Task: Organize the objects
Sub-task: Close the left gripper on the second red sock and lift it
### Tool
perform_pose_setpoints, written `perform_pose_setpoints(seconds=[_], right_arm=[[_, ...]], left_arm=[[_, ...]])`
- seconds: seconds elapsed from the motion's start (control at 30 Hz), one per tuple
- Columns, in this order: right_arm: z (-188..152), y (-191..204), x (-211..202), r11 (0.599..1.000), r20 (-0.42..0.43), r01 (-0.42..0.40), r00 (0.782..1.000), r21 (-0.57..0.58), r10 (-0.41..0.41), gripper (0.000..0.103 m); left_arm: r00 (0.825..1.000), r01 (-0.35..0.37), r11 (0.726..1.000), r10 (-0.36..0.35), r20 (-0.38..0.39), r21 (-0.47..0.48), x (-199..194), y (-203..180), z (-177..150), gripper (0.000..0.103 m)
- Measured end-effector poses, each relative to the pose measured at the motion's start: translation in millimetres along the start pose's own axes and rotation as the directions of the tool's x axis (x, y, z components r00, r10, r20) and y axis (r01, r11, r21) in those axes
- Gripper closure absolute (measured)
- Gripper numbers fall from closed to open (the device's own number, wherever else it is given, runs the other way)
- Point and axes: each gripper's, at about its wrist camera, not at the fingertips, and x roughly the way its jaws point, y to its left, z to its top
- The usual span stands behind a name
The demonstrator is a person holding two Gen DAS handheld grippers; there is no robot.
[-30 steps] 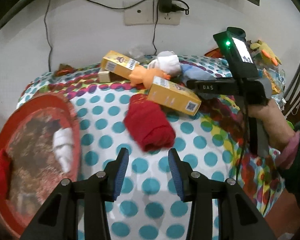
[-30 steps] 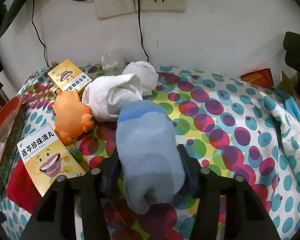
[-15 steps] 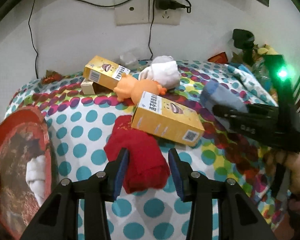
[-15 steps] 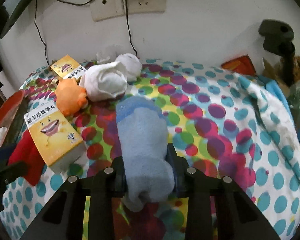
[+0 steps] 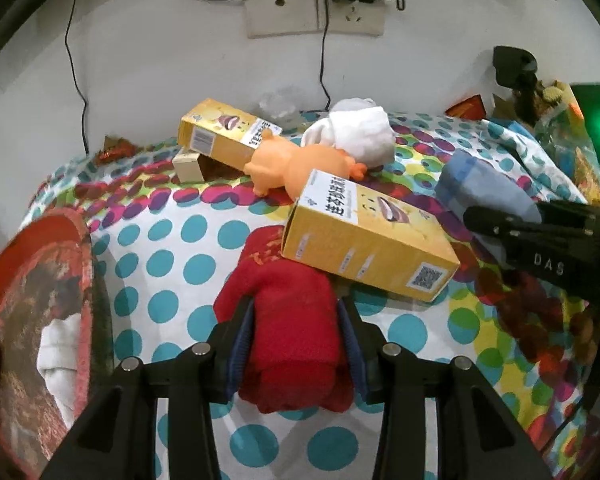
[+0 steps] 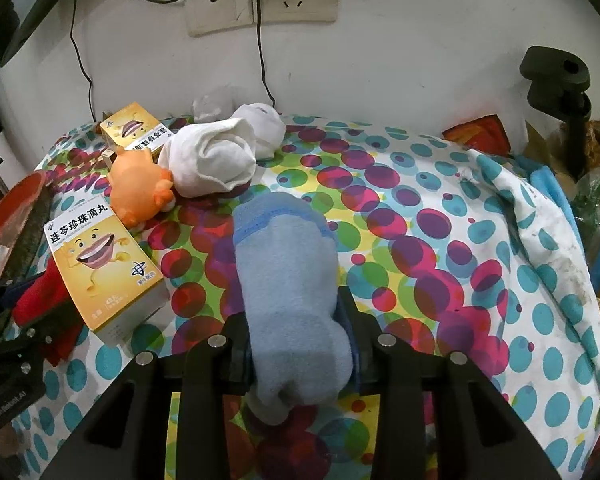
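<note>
Left gripper: jaws straddle the red sock on the polka-dot desk, open, not yet pressing. Right gripper: jaws clamp the blue sock, having just eased slightly. Yellow box at 1 o'clock of red sock, overlapping it. Orange toy and white sock beyond.

My left gripper is showing black arms, silver screws and blue ribbed pads. My right gripper is looking alike, wearing white "DAS" lettering and glowing green beside it.
</note>
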Motion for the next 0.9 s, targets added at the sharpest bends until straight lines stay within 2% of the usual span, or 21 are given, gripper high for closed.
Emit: perform_pose_setpoints(seconds=[0.17, 0.33, 0.37, 0.57, 0.73, 0.83, 0.9], right_arm=[[0.3, 0.1, -0.3, 1.000, 0.000, 0.001, 1.000, 0.000, -0.001, 0.069], [1.1, 1.3, -0.2, 1.000, 0.000, -0.001, 1.000, 0.004, 0.001, 0.069], [0.6, 0.2, -0.6, 1.000, 0.000, 0.002, 1.000, 0.002, -0.002, 0.069], [0.4, 0.6, -0.2, 1.000, 0.000, 0.002, 1.000, 0.004, -0.002, 0.069], [0.0, 0.8, -1.1, 1.000, 0.000, 0.006, 1.000, 0.003, -0.006, 0.068], [0.3, 1.1, -1.2, 1.000, 0.001, 0.005, 1.000, 0.004, -0.005, 0.068], [0.7, 2.1, -1.1, 1.000, 0.001, 0.004, 1.000, 0.006, -0.004, 0.068]], left_arm=[[1.000, -0.019, 0.999, 0.018, 0.012, 0.035, 1.4, -5.1, -3.0, 0.059], [1.000, -0.018, 0.999, 0.018, 0.008, 0.033, 2.3, -4.5, -2.5, 0.057], [1.000, -0.015, 0.999, 0.015, 0.005, 0.034, 3.4, -4.5, -2.6, 0.053], [1.000, -0.005, 1.000, 0.005, -0.004, 0.003, 5.9, 0.5, -3.1, 0.048], [0.999, -0.033, 0.999, 0.033, -0.001, 0.001, 4.7, -0.3, -3.4, 0.048], [1.000, -0.031, 1.000, 0.031, -0.001, -0.004, 4.4, 0.8, -3.7, 0.051], [0.999, -0.033, 0.999, 0.033, 0.005, -0.004, 2.9, 0.9, -3.9, 0.061]])
